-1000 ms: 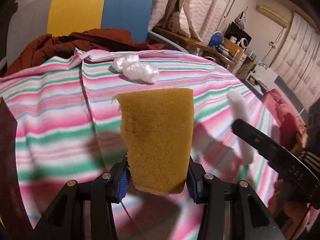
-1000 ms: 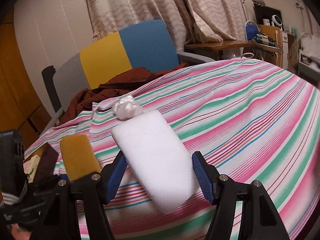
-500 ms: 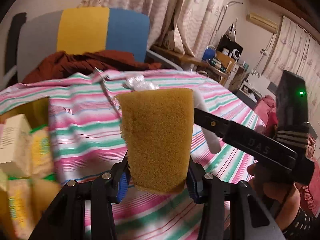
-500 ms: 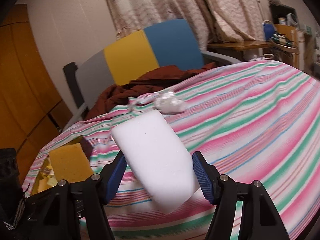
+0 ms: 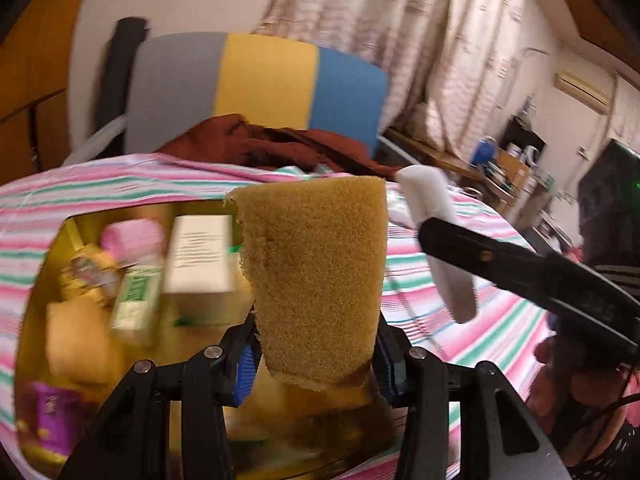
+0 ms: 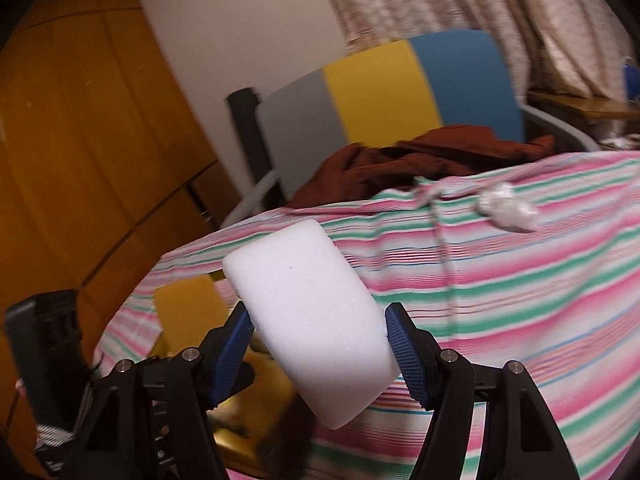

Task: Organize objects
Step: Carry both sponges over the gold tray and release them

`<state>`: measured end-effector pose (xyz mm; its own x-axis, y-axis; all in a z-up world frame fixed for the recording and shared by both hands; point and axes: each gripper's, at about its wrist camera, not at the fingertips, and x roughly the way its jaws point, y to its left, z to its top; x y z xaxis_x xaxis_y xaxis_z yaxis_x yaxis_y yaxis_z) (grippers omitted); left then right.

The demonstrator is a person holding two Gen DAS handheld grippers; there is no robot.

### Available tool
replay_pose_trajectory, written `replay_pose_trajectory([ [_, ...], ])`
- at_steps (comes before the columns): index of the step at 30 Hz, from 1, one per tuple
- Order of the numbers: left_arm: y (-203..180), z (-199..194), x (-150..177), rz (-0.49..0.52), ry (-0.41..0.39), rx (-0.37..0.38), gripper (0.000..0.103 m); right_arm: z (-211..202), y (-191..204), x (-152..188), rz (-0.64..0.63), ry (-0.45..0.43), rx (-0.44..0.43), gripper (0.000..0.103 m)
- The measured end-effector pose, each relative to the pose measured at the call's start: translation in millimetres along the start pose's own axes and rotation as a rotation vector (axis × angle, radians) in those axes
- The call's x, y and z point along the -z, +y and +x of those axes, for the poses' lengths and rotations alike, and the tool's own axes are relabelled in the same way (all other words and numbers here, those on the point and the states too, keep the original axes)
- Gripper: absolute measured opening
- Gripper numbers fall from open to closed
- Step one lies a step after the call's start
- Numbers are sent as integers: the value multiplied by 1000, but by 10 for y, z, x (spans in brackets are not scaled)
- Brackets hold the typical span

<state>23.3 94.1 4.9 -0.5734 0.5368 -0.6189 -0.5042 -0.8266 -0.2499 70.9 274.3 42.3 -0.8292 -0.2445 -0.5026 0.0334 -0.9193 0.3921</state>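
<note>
Above the striped cloth's edge, over a yellow bin [image 5: 72,236] of boxes, the left gripper [image 5: 314,354] clamps a tan rectangular scouring sponge [image 5: 316,272] upright; the right gripper [image 6: 318,340] pinches a tilted white foam block [image 6: 308,312].

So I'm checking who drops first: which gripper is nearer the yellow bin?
Left. The left gripper hangs over the yellow bin; the right gripper is beside it, over the striped cloth.
</note>
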Motion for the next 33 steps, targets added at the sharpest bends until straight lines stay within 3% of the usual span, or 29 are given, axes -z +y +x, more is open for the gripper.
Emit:
replay_pose_trajectory([
  [6,564,-121,105,-94,27,-118,48,237,462,72,-72,56,-97,70],
  [11,863,-21,207,-146,130,-140,49,430,634,167,-97,116,-128,77],
  [13,924,-22,244,-176,144,-163,55,468,673,211,-99,130,-140,82],
  [14,936,-32,254,-186,140,-168,58,480,674,219,-98,135,-143,84],
  [16,971,-63,271,-204,129,-185,73,476,666,242,-97,138,-139,89],
  [18,988,-73,257,-206,118,-208,80,459,625,256,-82,134,-137,93],
  [24,1094,-272,240,-261,27,-251,80,410,547,267,-53,126,-120,93],
  [33,1125,-303,232,-307,7,-263,80,388,431,283,-20,122,-101,93],
])
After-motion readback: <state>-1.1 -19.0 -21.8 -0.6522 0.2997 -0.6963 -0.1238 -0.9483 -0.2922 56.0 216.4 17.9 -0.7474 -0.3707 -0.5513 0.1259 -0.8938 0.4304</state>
